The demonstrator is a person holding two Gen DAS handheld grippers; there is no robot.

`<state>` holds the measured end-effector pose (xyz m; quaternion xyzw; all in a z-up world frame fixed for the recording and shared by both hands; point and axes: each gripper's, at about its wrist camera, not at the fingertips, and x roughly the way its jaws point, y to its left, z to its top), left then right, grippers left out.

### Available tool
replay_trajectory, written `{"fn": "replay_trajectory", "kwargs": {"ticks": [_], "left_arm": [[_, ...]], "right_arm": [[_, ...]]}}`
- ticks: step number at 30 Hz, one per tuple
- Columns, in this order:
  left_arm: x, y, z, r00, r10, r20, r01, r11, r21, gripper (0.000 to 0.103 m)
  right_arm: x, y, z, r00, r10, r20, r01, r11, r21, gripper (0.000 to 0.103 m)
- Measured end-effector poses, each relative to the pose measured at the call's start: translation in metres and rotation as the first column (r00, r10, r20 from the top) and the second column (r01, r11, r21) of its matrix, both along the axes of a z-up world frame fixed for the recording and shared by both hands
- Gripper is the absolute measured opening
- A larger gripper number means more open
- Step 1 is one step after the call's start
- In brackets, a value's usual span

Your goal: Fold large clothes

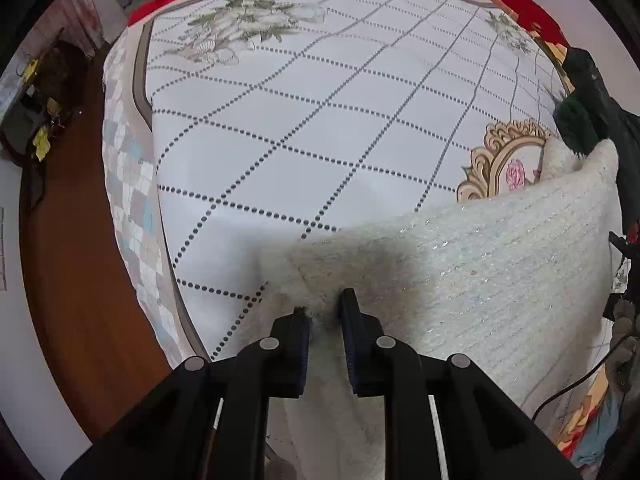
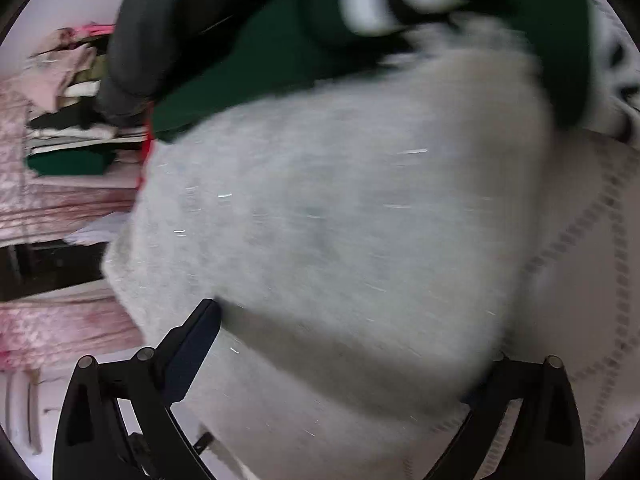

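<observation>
The left hand-held gripper (image 1: 324, 312) is seen pinched on the near-left edge of the white knitted sweater (image 1: 480, 252), which is stretched rightward and away across the bed (image 1: 280, 120) (long axis left to right). The right hand-held gripper (image 2: 348, 344) is spread wide around the sweater's other end, its right finger hidden by cloth; whether anything is gripped cannot be told, the view being blurred.

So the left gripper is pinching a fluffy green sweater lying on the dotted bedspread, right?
Not quite: the sweater is white, not green. The left wrist view shows the left gripper pinching its fluffy white edge over the dotted bedspread. The green cloth is a separate thing at the far right edge.
</observation>
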<state>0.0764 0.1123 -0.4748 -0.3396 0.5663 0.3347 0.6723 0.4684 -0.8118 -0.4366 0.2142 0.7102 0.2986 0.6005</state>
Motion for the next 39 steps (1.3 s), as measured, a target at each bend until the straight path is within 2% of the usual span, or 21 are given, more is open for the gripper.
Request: {"fn": "replay_trajectory", "kwargs": {"ticks": [1, 2, 3, 4, 5, 6, 9, 10, 13, 14, 16, 20, 22, 24, 26, 29, 33, 37, 38, 39], "left_arm": [[0.002, 0.0, 0.001, 1.0, -0.001, -0.01, 0.001, 1.0, 0.022, 0.022], [0.004, 0.0, 0.002, 1.0, -0.005, -0.018, 0.006, 0.999, 0.038, 0.043], [0.007, 0.0, 0.004, 1.0, -0.015, -0.022, 0.016, 0.998, 0.056, 0.081], [0.007, 0.0, 0.007, 0.999, -0.021, -0.025, 0.023, 0.997, 0.077, 0.095], [0.008, 0.0, 0.011, 0.999, -0.024, -0.024, 0.026, 0.995, 0.099, 0.098], [0.009, 0.001, 0.015, 1.0, -0.025, -0.019, 0.027, 0.992, 0.12, 0.098], [0.01, 0.003, 0.026, 1.0, -0.012, -0.011, 0.014, 0.99, 0.139, 0.098], [0.01, 0.004, 0.029, 1.0, -0.006, -0.005, 0.007, 0.99, 0.138, 0.098], [0.008, 0.001, 0.041, 1.0, -0.003, 0.012, 0.002, 0.991, 0.137, 0.098], [0.007, -0.001, 0.045, 1.0, -0.009, 0.017, 0.007, 0.99, 0.14, 0.098], [0.01, -0.007, 0.048, 0.999, -0.032, 0.009, 0.03, 0.988, 0.149, 0.098], [0.023, -0.017, 0.044, 0.996, -0.087, 0.006, 0.086, 0.986, 0.142, 0.098], [0.036, -0.02, 0.037, 0.993, -0.118, 0.013, 0.116, 0.986, 0.122, 0.098], [0.053, -0.024, 0.027, 0.987, -0.158, 0.003, 0.157, 0.98, 0.123, 0.098], [0.069, -0.029, 0.018, 0.98, -0.2, -0.019, 0.201, 0.97, 0.135, 0.098], [0.093, -0.038, -0.004, 0.961, -0.274, -0.047, 0.277, 0.953, 0.121, 0.098], [0.107, -0.046, -0.027, 0.952, -0.301, -0.062, 0.305, 0.949, 0.082, 0.097], [0.107, -0.046, -0.03, 0.958, -0.281, -0.046, 0.284, 0.955, 0.084, 0.097], [0.106, -0.045, -0.029, 0.961, -0.275, -0.04, 0.278, 0.956, 0.091, 0.092], [0.105, -0.044, -0.027, 0.963, -0.268, -0.03, 0.269, 0.958, 0.1, 0.079]], "right_arm": [[-0.002, 0.004, 0.003, 1.0, 0.014, 0.017, -0.014, 1.0, -0.018, 0.071], [-0.004, 0.006, 0.006, 0.999, 0.02, 0.043, -0.018, 0.999, -0.045, 0.049], [-0.005, 0.003, 0.009, 0.999, -0.003, 0.054, 0.005, 0.999, -0.042, 0.04], [-0.007, -0.004, 0.014, 0.997, -0.05, 0.051, 0.052, 0.998, -0.032, 0.036], [-0.012, -0.014, 0.021, 0.992, -0.109, 0.057, 0.111, 0.993, -0.029, 0.03], [-0.017, -0.025, 0.028, 0.986, -0.158, 0.059, 0.16, 0.987, -0.026, 0.025], [-0.051, -0.079, 0.05, 0.94, -0.338, 0.048, 0.341, 0.939, -0.05, 0.024], [-0.072, -0.107, 0.057, 0.912, -0.408, 0.044, 0.411, 0.908, -0.084, 0.023], [-0.128, -0.169, 0.072, 0.865, -0.499, 0.049, 0.498, 0.844, -0.199, 0.023], [-0.149, -0.186, 0.075, 0.868, -0.493, 0.058, 0.49, 0.833, -0.256, 0.024], [-0.183, -0.209, 0.074, 0.89, -0.454, 0.034, 0.439, 0.835, -0.331, 0.029], [-0.206, -0.241, 0.067, 0.913, -0.402, -0.075, 0.351, 0.864, -0.362, 0.049], [-0.203, -0.25, 0.078, 0.926, -0.373, -0.059, 0.323, 0.864, -0.385, 0.054], [-0.199, -0.26, 0.101, 0.935, -0.355, 0.004, 0.324, 0.849, -0.417, 0.057], [-0.201, -0.256, 0.12, 0.944, -0.319, 0.078, 0.319, 0.837, -0.444, 0.065], [-0.173, -0.227, 0.129, 0.97, -0.198, 0.141, 0.241, 0.86, -0.451, 0.066], [-0.155, -0.189, 0.138, 0.987, -0.063, 0.149, 0.13, 0.858, -0.498, 0.067], [-0.159, -0.179, 0.165, 0.987, 0.023, 0.162, 0.065, 0.851, -0.521, 0.067], [-0.159, -0.178, 0.171, 0.985, 0.034, 0.172, 0.059, 0.859, -0.508, 0.067], [-0.157, -0.176, 0.175, 0.98, 0.05, 0.191, 0.051, 0.87, -0.491, 0.067]]}}
